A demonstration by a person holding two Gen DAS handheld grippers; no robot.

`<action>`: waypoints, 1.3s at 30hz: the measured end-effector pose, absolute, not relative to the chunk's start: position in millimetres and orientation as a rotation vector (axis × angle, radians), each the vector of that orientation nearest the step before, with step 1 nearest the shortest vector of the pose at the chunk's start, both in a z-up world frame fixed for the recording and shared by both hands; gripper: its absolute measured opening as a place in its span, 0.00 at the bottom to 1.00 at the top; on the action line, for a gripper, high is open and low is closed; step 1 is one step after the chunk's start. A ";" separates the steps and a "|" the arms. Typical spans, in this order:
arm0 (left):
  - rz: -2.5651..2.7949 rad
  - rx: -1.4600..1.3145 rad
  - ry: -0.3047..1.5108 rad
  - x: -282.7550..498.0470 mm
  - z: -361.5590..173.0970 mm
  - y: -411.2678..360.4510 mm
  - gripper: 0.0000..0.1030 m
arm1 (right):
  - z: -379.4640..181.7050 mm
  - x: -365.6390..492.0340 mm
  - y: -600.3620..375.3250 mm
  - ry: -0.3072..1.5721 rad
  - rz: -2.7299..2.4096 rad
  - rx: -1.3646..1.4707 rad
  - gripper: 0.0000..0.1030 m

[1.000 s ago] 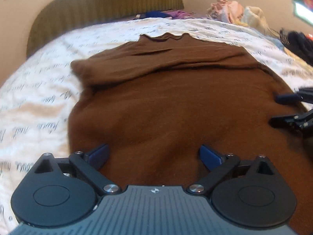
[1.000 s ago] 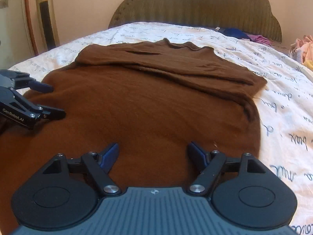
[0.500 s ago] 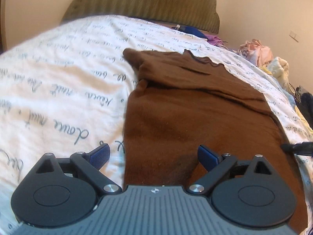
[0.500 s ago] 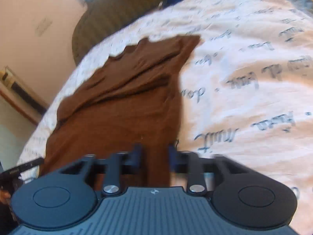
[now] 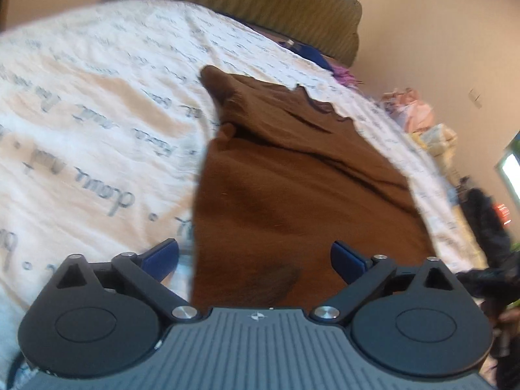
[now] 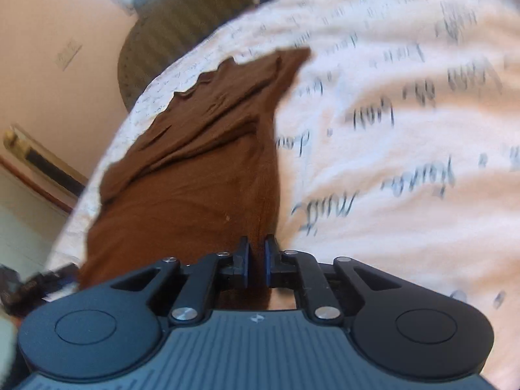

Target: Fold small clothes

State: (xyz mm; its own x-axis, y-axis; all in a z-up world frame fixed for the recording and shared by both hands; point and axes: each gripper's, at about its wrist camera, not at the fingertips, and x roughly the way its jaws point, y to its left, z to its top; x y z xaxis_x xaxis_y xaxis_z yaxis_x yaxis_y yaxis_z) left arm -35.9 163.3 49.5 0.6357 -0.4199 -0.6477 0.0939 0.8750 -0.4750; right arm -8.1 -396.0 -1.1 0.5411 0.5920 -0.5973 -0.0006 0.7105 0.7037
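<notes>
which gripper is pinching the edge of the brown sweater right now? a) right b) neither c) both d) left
a: the right gripper has its pads nearly together on the edge of the brown sweater, jaws closing, while the left gripper straddles the other edge, closing a little but not pressing on it.

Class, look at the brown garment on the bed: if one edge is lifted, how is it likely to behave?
The brown garment will probably drape and sag, not stay flat: it already lies in soft creases. It looks thin, so likely light. The right gripper pinches its edge, closing; the cloth should follow without slipping.
</notes>
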 end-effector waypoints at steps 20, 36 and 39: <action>-0.253 -0.251 0.790 -90.1 56.3 163.9 0.82 | -5.1 -57.4 -383.8 1.009 0.494 0.743 0.23; -0.388 -0.477 0.917 -146.6 29.9 172.3 0.05 | -29.9 -122.5 -361.1 1.063 0.637 0.865 0.05; -0.384 -0.476 0.916 -151.9 30.1 179.2 0.06 | -31.6 -129.6 -372.1 1.047 0.612 0.887 0.05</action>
